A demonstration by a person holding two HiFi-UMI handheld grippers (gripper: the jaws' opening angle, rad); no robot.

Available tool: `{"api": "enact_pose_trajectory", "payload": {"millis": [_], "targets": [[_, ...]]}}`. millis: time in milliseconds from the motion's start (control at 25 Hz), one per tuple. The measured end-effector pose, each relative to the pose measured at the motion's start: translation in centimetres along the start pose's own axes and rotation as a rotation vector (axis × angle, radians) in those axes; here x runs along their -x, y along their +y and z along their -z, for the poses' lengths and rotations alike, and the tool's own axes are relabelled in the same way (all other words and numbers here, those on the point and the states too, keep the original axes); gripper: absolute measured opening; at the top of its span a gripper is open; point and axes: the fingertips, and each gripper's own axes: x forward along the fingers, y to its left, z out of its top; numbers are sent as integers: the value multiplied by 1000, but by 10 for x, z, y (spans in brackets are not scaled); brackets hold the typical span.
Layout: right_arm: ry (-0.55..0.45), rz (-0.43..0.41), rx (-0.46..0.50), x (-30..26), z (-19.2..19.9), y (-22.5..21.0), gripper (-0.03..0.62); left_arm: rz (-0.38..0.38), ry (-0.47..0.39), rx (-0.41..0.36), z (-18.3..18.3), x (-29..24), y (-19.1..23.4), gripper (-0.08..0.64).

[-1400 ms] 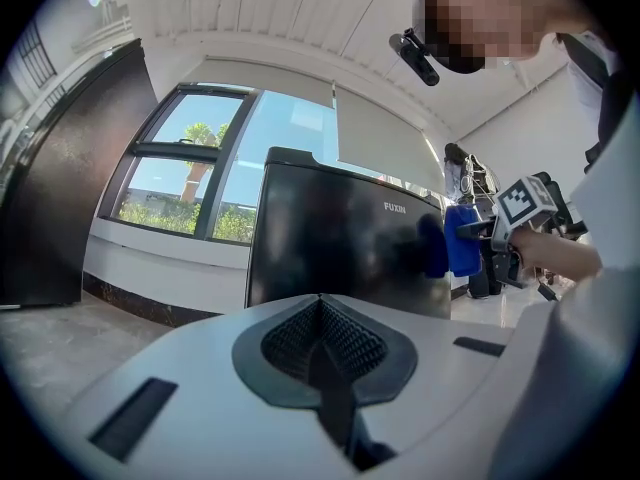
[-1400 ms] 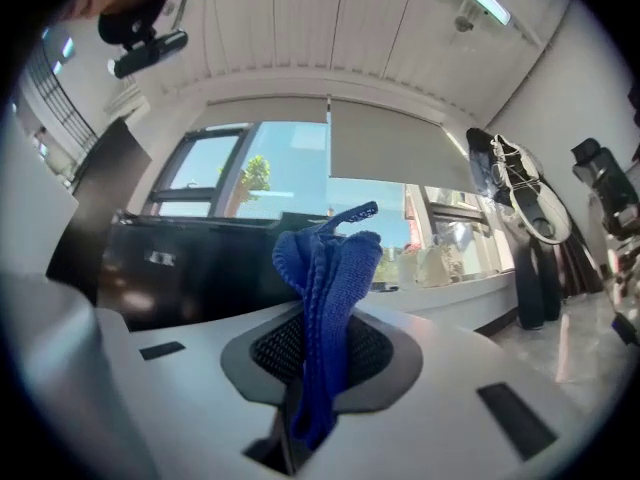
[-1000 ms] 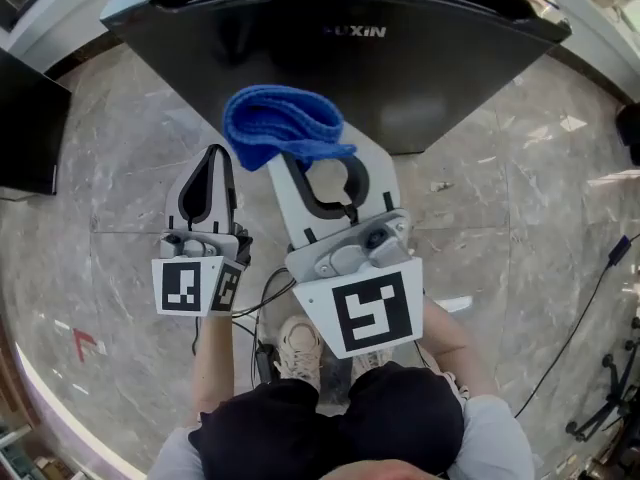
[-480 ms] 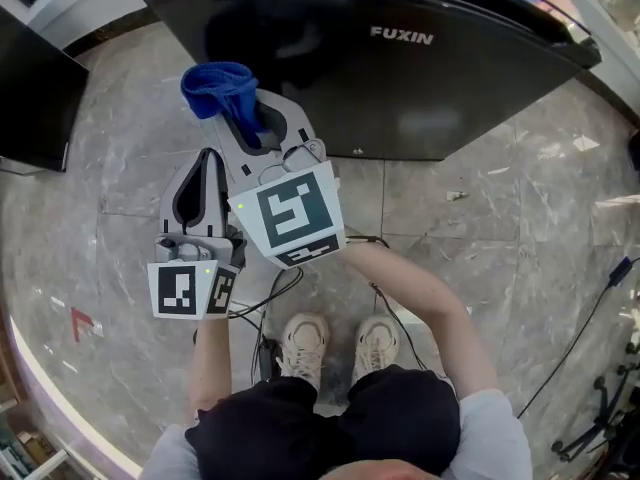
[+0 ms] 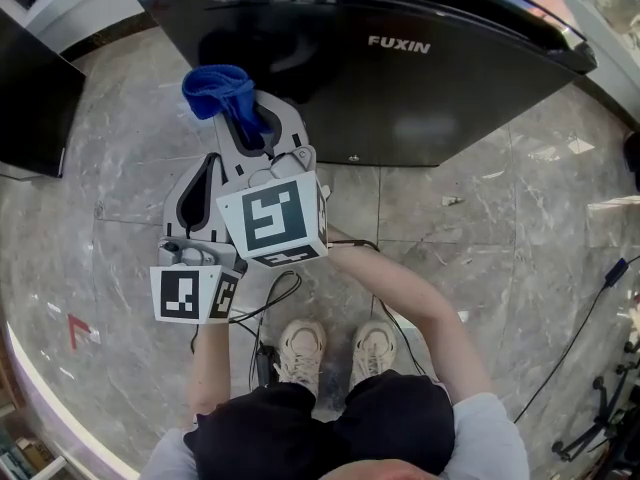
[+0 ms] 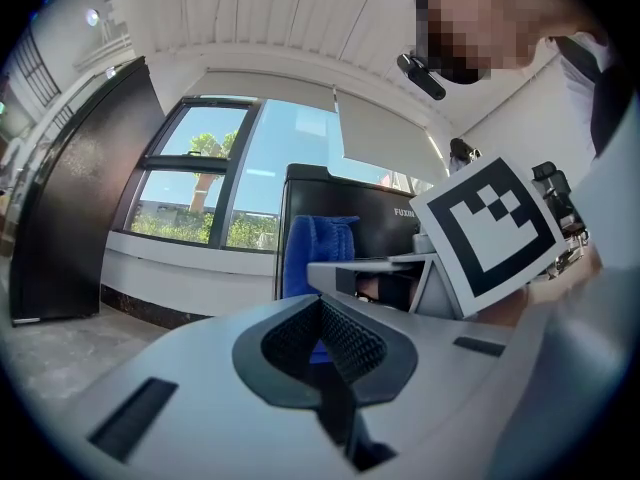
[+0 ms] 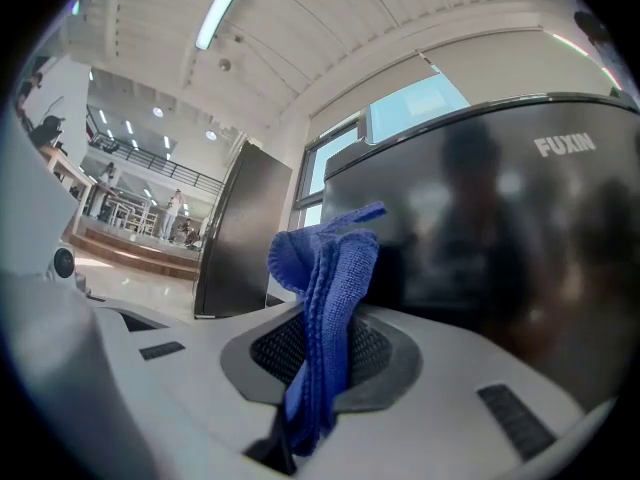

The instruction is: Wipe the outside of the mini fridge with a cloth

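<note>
Right gripper [image 5: 245, 118] has swung from the middle of the fridge [image 5: 420, 98] door to its left edge over the last second. It now crosses above the left gripper [image 5: 207, 168]. Over the last half second it only settled slightly lower. The cloth [image 5: 215, 90] travelled with it.

Judgement: one sideways pass across the door has reached its end. The next stroke probably goes back right or round onto the side panel.

Finger state:
- Right fingers [image 7: 380, 353] are clamped on the blue cloth, which stands bunched above the tips with a short tail hanging below.
- Left fingers [image 6: 350, 338] are pressed together with nothing between them. This gripper is idle, held low over the floor [image 5: 520, 238].

Cloth position: at the left edge of the black door, by the corner. Contact with the door cannot be confirmed from any view.

Counts:
- fridge: 1, standing on the floor
- cloth: 1
- grippers: 2
- shoes [image 5: 300, 343]: 2
- other dark cabinet [image 5: 30, 98], off to the left: 1
</note>
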Motion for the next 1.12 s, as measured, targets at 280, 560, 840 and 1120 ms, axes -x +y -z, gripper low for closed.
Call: {"api": "enact_pose_trajectory", "payload": {"millis": [280, 560, 840, 1120], "targets": [[-28, 113, 5, 32, -6, -34, 75, 6, -1, 6, 1, -1, -3, 5], [-76, 215, 7, 67, -7, -72, 75, 14, -5, 5, -1, -2, -7, 5], [0, 313, 42, 115, 11, -122, 75, 15, 4, 5, 1, -3, -9, 5], [30, 449, 63, 160, 16, -174, 75, 17, 3, 0, 1, -5, -12, 5]]}}
